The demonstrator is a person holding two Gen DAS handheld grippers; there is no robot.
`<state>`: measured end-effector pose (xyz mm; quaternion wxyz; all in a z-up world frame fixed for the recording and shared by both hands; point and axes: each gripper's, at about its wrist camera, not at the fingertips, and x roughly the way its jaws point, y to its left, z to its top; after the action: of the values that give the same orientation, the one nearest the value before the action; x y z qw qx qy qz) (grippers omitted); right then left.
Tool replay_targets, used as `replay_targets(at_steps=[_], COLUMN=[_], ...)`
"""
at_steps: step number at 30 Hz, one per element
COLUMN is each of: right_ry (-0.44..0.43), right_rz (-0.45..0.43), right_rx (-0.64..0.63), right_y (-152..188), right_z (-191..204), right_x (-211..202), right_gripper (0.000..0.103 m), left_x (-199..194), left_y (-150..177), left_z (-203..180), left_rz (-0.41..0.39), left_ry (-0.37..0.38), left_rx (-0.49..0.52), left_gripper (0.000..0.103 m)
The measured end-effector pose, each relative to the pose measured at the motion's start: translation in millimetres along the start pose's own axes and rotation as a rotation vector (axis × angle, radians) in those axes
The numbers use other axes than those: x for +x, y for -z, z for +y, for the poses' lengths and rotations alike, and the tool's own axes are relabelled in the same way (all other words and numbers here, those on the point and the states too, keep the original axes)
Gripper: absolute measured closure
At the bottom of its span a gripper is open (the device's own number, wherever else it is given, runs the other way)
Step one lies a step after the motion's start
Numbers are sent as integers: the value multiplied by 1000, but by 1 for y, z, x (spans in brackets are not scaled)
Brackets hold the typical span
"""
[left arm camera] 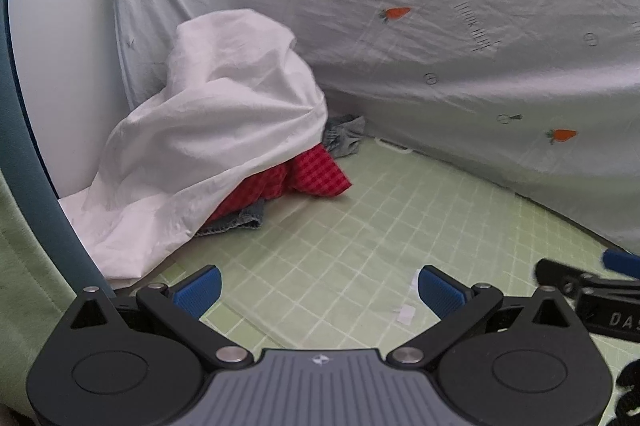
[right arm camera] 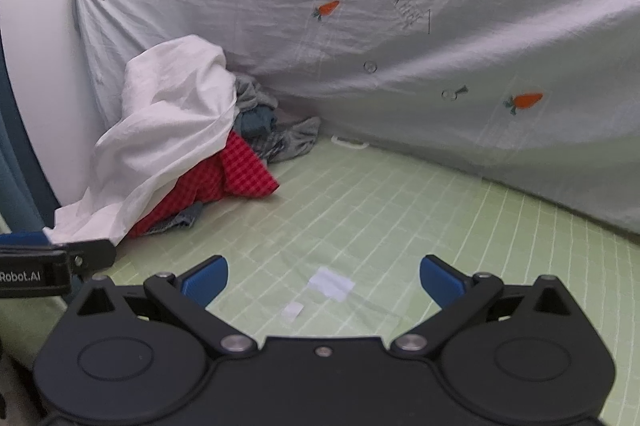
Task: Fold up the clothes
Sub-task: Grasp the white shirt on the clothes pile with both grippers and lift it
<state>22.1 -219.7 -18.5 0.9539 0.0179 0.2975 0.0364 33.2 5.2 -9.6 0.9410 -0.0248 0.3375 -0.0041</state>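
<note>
I can't see most of the clothes pile — the white sheet [left arm camera: 208, 130] covers it, leaving only edges of red checked cloth [left arm camera: 316, 174] and denim [left arm camera: 236, 220] showing.

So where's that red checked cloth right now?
The red checked cloth lies in the clothes pile at the mat's far left corner in both views, poking out from under the white sheet, with denim beneath it.

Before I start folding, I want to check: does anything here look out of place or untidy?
Yes. The clothes are not laid flat: a white cloth is draped over a heap in the corner, with a red checked garment and grey garments sticking out. Small white scraps lie on the green grid mat. Both grippers are open and empty.
</note>
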Motion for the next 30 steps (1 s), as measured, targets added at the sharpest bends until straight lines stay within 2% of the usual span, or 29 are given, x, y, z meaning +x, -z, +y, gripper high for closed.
replay_targets(at_steps=[5, 9, 11, 14, 18, 20, 22, 25, 28, 30], right_ry=[43, 14, 19, -15, -86, -135, -208, -364, -504, -573], right_rz=[-36, -30, -31, -37, -24, -24, -24, -9, 17, 39], right_rx=[-87, -116, -143, -181, -165, -142, -109, -40, 21, 68], right_y=[-23, -64, -87, -127, -182, -206, -229, -255, -272, -277], right_z=[-3, -4, 2, 14, 34, 46, 58, 79, 103, 118], right_x=[33, 77, 101, 147, 218, 253, 287, 326, 361, 378], right_gripper=[0, 0, 0, 0, 0, 0, 6, 12, 19, 25], left_x=[40, 80, 107, 149, 203, 231, 251, 272, 284, 282], left_y=[-30, -67, -90, -123, -150, -150, -144, -133, -129, -128], left_z=[23, 50, 76, 122, 191, 224, 250, 276, 282, 279], left_rz=[-19, -49, -44, -22, 22, 37, 49, 30, 13, -3], left_ry=[-80, -176, -214, -228, -169, -125, -96, 28, 85, 87], left_rx=[4, -22, -83, -242, -543, -719, -884, -1085, -1149, -1152], left_gripper=[0, 0, 0, 0, 0, 2, 7, 13, 20, 28])
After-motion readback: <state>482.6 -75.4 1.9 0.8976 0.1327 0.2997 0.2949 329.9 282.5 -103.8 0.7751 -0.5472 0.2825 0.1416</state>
